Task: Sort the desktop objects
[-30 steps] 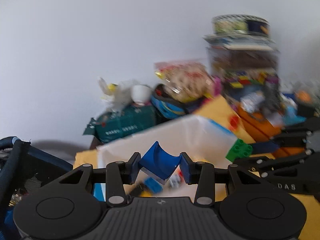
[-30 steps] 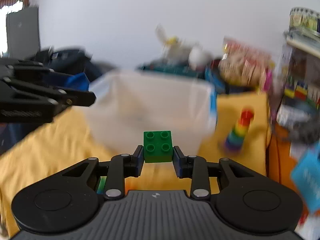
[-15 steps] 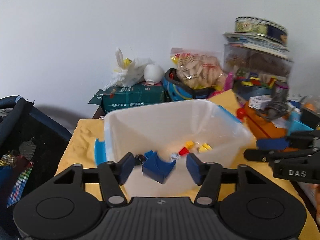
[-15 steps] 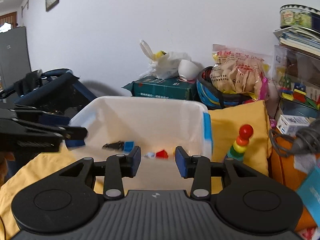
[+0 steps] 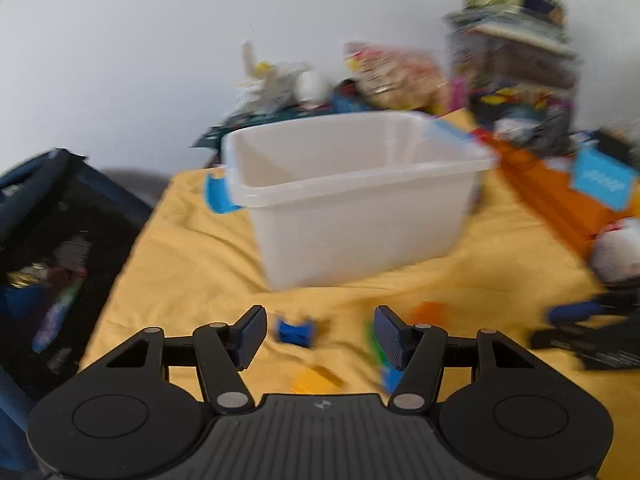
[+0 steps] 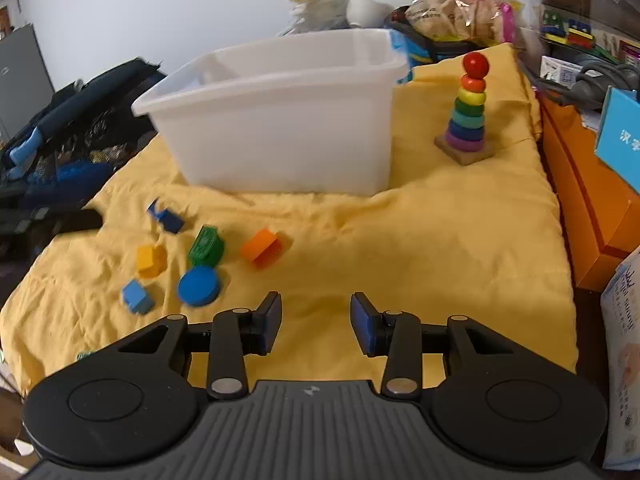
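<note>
A white plastic bin stands on the yellow cloth; it also shows in the left wrist view. Loose blocks lie on the cloth in front of it: a dark blue piece, a green block, an orange block, a yellow block, a blue disc and a light blue block. My right gripper is open and empty, right of the blocks. My left gripper is open and empty above a dark blue block; that view is blurred.
A rainbow ring stacker stands right of the bin. Orange boxes and a light blue box line the right edge. A dark bag sits left. Snack bags and stacked containers crowd the back wall.
Both grippers let go of their blocks over the bin, the blue curved block and the green brick. Both have pulled back and down, open, to the loose blocks in front of the bin.
</note>
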`<state>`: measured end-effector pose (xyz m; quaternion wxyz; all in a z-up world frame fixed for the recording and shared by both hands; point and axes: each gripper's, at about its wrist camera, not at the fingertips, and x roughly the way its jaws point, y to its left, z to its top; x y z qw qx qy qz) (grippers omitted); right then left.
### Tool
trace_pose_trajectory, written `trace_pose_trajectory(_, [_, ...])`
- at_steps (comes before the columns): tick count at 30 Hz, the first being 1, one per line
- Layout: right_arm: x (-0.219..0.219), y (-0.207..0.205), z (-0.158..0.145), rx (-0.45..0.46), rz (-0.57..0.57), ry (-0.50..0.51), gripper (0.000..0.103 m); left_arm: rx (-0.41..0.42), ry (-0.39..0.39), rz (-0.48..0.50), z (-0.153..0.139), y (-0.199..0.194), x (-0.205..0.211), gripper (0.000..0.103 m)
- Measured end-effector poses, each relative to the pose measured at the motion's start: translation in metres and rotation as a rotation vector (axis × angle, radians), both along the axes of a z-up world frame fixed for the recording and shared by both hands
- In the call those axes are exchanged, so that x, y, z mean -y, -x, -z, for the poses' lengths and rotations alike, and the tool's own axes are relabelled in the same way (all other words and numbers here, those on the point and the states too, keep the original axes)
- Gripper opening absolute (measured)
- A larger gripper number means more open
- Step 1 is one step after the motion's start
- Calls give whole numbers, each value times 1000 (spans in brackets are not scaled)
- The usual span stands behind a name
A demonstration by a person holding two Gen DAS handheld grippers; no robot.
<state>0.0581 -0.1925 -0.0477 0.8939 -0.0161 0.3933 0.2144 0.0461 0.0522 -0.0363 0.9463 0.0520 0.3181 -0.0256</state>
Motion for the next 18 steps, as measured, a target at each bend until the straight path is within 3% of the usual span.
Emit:
trace_pose_trajectory(4, [-7,11,-3,16,-25,4,42,-108,-67,-12,38,-50,-1,59])
trace_pose_trajectory(7, [-6,19,-1,14,-21,10,44,-130,-98,30,53,-68,3,55])
trace_pose_trajectory(8, [-4,22,1,9,-14,15,44,-141,-84,36,56,-73,2,39])
trace_pose_trajectory(9, [-3,23,3,4,-6,19,44,-169,-59,36,57,-78,0,34])
trace_pose_trajectory(11, [3,25,6,-14,19,27,44,-180,-2,23,52,-72,-5,34])
trace_pose_trajectory(14, [11,28,6,-15,50,27,44,-106,20,78,21,-47,0,34])
trace_pose_trajectory(18, [17,26,11,-36,78,20,44,101,67,108,-49,-23,10,34])
